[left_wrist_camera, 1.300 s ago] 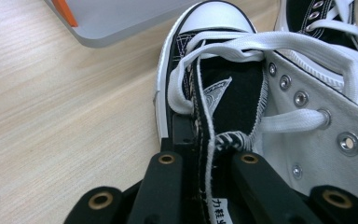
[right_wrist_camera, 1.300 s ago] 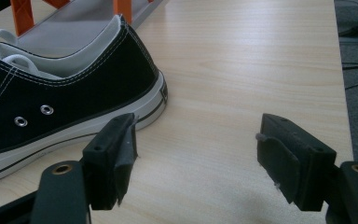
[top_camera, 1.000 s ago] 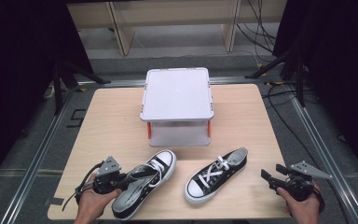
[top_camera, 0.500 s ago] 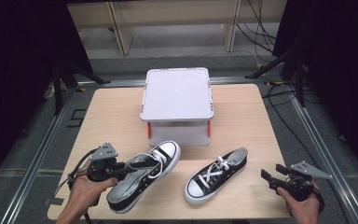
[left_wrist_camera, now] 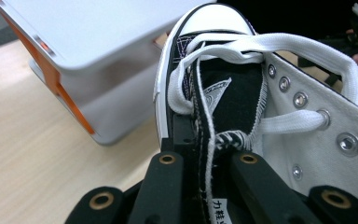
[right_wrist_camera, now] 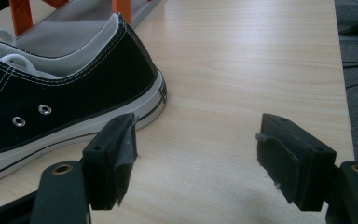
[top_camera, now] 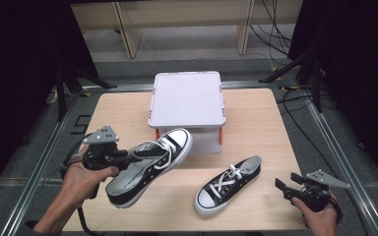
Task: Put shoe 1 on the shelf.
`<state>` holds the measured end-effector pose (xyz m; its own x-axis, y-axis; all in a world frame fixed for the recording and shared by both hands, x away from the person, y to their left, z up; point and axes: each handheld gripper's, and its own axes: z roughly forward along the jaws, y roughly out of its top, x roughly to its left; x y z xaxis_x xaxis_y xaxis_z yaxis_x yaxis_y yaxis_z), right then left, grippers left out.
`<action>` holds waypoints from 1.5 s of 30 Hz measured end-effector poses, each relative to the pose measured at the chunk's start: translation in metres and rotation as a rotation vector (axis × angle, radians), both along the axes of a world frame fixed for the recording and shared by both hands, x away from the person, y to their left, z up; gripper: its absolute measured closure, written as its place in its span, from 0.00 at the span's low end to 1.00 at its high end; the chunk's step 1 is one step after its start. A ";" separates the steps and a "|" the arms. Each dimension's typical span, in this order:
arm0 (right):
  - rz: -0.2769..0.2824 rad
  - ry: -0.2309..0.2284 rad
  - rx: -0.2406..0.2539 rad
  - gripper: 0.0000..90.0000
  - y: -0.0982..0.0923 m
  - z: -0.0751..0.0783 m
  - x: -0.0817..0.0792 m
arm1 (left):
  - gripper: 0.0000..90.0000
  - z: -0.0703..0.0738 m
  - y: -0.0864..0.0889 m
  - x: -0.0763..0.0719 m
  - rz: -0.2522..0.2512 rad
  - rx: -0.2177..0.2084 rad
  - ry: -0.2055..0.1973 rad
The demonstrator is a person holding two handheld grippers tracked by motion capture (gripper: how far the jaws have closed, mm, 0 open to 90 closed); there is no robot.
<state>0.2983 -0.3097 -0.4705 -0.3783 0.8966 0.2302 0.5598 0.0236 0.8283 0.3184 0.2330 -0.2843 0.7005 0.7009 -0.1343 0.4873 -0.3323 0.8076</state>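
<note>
Tabletop close-up reveals right gripper gaping beside second shoe.

The left tool, clamped on the collar of the black canvas sneaker with white laces, has lifted it off the light wooden bench; its white toe cap now hangs closer to the white lidded plastic box.
</note>
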 end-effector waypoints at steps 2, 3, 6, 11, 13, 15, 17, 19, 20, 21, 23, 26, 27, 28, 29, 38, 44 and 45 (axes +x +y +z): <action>-0.006 0.005 0.000 0.32 0.000 0.000 0.000 | 0.95 0.008 -0.001 0.006 0.006 -0.007 -0.002; -0.006 -0.008 -0.013 0.32 -0.001 0.000 0.000 | 0.95 0.012 -0.001 0.009 0.008 -0.001 -0.003; -0.004 0.010 0.016 0.32 0.000 0.000 0.000 | 0.95 0.019 -0.004 0.021 0.033 -0.029 -0.009; -0.003 0.005 0.014 0.32 0.001 -0.001 0.000 | 0.95 0.029 -0.009 0.048 0.085 -0.010 -0.011; -0.004 0.007 0.005 0.32 0.000 -0.001 0.000 | 0.95 0.032 -0.010 0.059 0.114 -0.005 -0.019; -0.009 0.003 0.009 0.32 0.000 -0.001 0.001 | 0.95 0.035 -0.009 0.071 0.130 0.016 -0.016; -0.003 -0.014 -0.005 0.32 -0.001 -0.001 0.001 | 0.95 0.037 -0.009 0.080 0.152 0.019 -0.007; -0.004 -0.011 0.000 0.32 -0.001 -0.001 0.002 | 0.95 0.038 -0.012 0.092 0.182 0.011 -0.011; -0.003 -0.012 -0.001 0.32 -0.001 -0.001 0.001 | 0.95 0.038 -0.014 0.098 0.191 0.010 -0.006; -0.002 -0.016 -0.002 0.32 -0.001 -0.001 0.001 | 0.95 0.038 -0.015 0.103 0.202 0.013 -0.007; -0.003 -0.014 0.001 0.32 -0.001 -0.001 0.001 | 0.95 0.038 -0.019 0.115 0.229 0.012 0.006; -0.007 -0.013 -0.015 0.32 -0.003 -0.001 0.001 | 0.95 0.037 -0.025 0.130 0.264 0.020 0.004; -0.006 -0.013 -0.014 0.32 -0.002 -0.001 0.002 | 0.95 0.038 -0.026 0.136 0.272 0.028 0.013; -0.005 -0.009 0.000 0.32 -0.001 -0.001 0.002 | 0.95 0.038 -0.027 0.141 0.285 0.019 0.017; -0.002 -0.011 0.010 0.32 -0.001 -0.001 0.002 | 0.95 0.038 -0.028 0.145 0.289 0.032 0.018; 0.001 -0.001 0.021 0.32 0.000 0.001 0.000 | 0.95 0.032 -0.047 0.184 0.407 0.050 0.048; 0.016 -0.021 0.013 0.32 0.001 0.000 0.002 | 0.95 0.023 -0.060 0.204 0.476 0.017 0.075; 0.016 -0.021 0.013 0.32 0.001 0.000 0.002 | 0.95 0.021 -0.061 0.206 0.486 0.015 0.078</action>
